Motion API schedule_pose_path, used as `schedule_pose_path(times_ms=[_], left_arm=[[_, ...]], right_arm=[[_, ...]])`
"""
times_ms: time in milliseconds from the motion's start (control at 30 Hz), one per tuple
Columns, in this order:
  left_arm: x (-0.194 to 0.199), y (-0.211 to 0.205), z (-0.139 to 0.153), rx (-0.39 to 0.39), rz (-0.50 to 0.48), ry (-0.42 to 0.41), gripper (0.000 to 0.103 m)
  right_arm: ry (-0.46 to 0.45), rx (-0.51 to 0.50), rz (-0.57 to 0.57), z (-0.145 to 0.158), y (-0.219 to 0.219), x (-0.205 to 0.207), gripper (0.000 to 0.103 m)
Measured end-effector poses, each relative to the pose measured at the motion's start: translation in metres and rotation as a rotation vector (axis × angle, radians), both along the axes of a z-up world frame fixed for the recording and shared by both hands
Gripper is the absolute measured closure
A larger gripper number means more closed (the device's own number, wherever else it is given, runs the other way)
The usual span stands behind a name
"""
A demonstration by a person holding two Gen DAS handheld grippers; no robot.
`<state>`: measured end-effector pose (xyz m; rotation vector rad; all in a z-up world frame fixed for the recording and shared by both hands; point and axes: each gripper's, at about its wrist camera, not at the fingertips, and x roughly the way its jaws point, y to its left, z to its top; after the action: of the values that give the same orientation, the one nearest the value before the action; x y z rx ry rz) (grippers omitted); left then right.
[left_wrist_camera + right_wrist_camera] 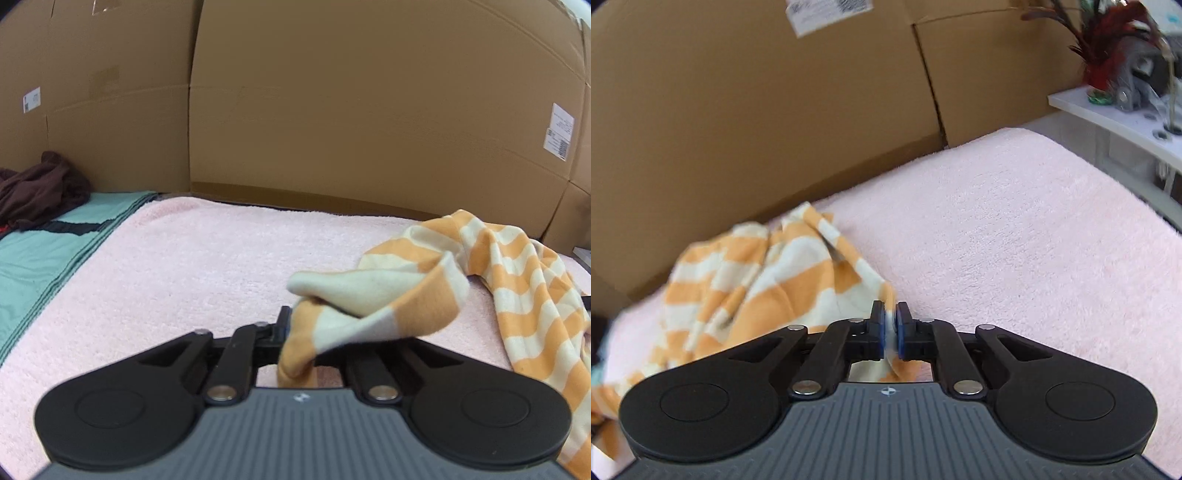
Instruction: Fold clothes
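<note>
An orange and cream striped garment (517, 273) lies crumpled on the pink fleece cover (207, 258). My left gripper (301, 319) is shut on one edge of it; the cloth drapes over the fingers and hides the right one. In the right wrist view the same striped garment (757, 280) bunches to the left, lifted off the pink cover (1015, 236). My right gripper (891, 321) is shut on another edge, with a thin fold of cloth pinched between the blue pads (900, 332).
Tall cardboard boxes (332, 110) wall off the back edge. A teal folded cloth (48, 254) with a dark brown garment (40, 188) on it lies at the left. A white shelf (1115, 118) with red feathers (1108, 40) stands at the right.
</note>
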<state>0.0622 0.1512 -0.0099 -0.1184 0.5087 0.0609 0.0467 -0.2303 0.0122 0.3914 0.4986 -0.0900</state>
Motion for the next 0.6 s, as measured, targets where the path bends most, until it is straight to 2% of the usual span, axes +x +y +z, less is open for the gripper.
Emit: schedule_pose_path(times_ms=[133,300,400,500,533,600], left_arm=[[0.012,0.025,0.016,-0.060,0.051,-0.021,0.101],[0.007,0.058,0.045,-0.003,0.161,-0.121,0.101],[0.002,0.084,0.051,-0.014,0.202,-0.104,0.101],[-0.006,0.091,0.046,-0.021,0.164,-0.051,0.099],[-0.010,0.086,0.044,0.001,0.145,-0.043,0.094],[-0.019,0.076,0.040,0.067,0.122,-0.040,0.071]], right_arm=[[-0.011,0.092,0.009,0.002,-0.011,0.007,0.096],[-0.124,0.124,0.044,0.021,-0.015,-0.037,0.096],[-0.191,0.142,0.065,0.032,-0.017,-0.064,0.096],[-0.259,0.161,0.086,0.043,-0.019,-0.091,0.098],[-0.279,0.165,0.091,0.047,-0.020,-0.099,0.102],[-0.257,0.126,0.055,0.045,-0.023,-0.104,0.102]])
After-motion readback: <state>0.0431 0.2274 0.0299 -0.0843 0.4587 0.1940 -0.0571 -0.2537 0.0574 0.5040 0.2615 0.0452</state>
